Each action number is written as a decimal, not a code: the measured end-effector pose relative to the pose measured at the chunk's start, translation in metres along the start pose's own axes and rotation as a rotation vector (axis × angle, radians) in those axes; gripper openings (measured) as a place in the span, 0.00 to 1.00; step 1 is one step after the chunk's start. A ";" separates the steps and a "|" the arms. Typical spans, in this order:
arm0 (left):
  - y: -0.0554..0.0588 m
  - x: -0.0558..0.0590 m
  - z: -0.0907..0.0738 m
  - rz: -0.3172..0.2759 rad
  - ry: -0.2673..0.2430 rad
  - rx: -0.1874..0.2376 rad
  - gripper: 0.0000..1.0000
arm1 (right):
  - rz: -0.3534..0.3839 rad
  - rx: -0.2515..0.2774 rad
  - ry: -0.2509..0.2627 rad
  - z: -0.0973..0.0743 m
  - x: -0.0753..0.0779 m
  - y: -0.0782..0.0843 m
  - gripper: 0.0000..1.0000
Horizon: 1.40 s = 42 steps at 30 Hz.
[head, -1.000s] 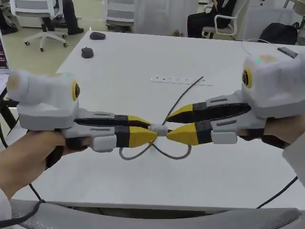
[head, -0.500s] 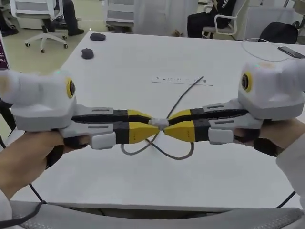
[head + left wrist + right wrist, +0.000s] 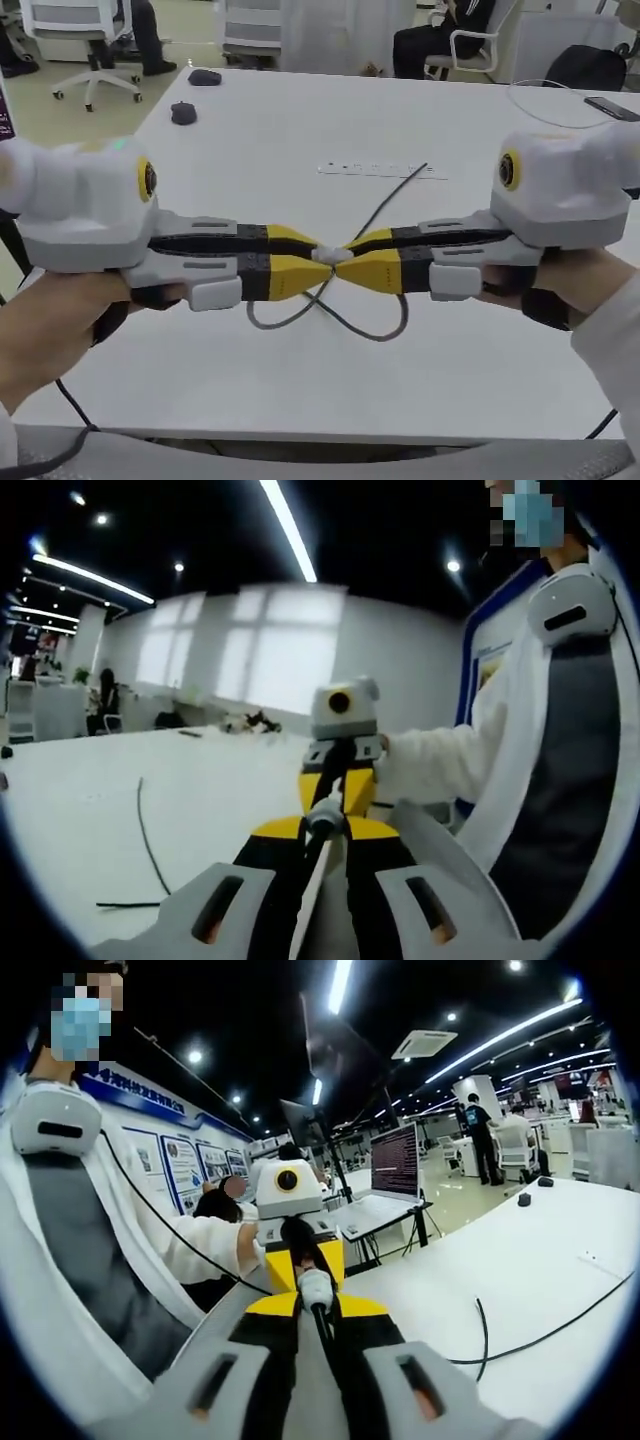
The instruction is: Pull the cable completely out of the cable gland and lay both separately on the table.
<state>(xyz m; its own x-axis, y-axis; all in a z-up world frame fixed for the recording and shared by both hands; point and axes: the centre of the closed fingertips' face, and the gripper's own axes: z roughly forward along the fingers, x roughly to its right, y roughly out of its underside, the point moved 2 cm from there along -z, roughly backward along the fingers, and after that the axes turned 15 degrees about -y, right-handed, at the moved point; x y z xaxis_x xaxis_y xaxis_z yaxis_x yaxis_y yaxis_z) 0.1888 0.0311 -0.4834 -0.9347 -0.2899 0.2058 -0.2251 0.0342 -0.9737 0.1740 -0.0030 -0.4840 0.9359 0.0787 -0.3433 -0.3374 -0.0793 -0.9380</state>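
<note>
- Two grippers sit nearest me, tip to tip above the near part of the table (image 3: 250, 190): the left gripper (image 3: 318, 260) comes in from the left and the right gripper (image 3: 346, 260) from the right.
- Over the last second the right jaws, which stood apart around the joint, have drawn together. Both bodies have levelled out and the gap between the tips has narrowed.
- The left jaws are closed on the cable gland (image 3: 333, 256). In the left gripper view it sits right at the tips (image 3: 325, 819).
- The right jaws are closed too. In the right gripper view a dark line runs between them up to the gland, so I judge they pinch the cable (image 3: 385, 330) just beside it.
- I take that to mean both ends are now held and the pull can start. Nothing is separated yet, and the cable is still threaded through.
- One gland, one cable: it loops down onto the table under the tips, then trails toward the far side.
- One flat white strip (image 3: 375, 168) lies farther out.
- Two computer mice (image 3: 183, 112) lie far left.
</note>
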 end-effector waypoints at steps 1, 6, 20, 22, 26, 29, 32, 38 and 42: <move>0.000 -0.001 0.000 -0.006 -0.002 0.000 0.15 | -0.002 -0.002 0.002 0.000 0.001 0.000 0.11; 0.002 -0.002 0.002 -0.035 -0.009 -0.008 0.15 | -0.033 -0.038 0.017 0.000 0.002 0.000 0.10; 0.005 -0.005 0.000 -0.270 0.010 -0.033 0.13 | -0.348 -0.170 0.063 0.001 0.002 0.003 0.08; 0.005 -0.005 -0.001 -0.289 0.022 -0.025 0.13 | -0.357 -0.169 0.049 0.002 0.000 0.002 0.08; 0.007 -0.004 0.001 -0.299 0.019 -0.040 0.13 | -0.479 -0.219 0.046 0.001 0.002 0.005 0.09; 0.007 -0.004 0.001 -0.300 0.020 -0.039 0.13 | -0.485 -0.211 0.047 0.002 0.002 0.006 0.09; 0.008 -0.002 0.000 -0.265 0.015 -0.044 0.14 | -0.445 -0.199 0.046 0.002 0.004 0.006 0.11; -0.001 0.008 -0.002 -0.008 0.016 0.029 0.15 | -0.209 -0.157 0.047 -0.003 0.010 0.010 0.25; -0.001 0.007 -0.002 0.063 -0.007 0.019 0.15 | -0.032 -0.027 -0.027 -0.005 0.000 0.005 0.28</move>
<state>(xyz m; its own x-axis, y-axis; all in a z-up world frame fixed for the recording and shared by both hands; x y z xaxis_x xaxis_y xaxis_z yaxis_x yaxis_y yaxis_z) 0.1818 0.0308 -0.4802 -0.9448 -0.2945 0.1438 -0.1607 0.0341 -0.9864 0.1733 -0.0086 -0.4885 0.9431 0.1081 -0.3145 -0.3040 -0.1034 -0.9471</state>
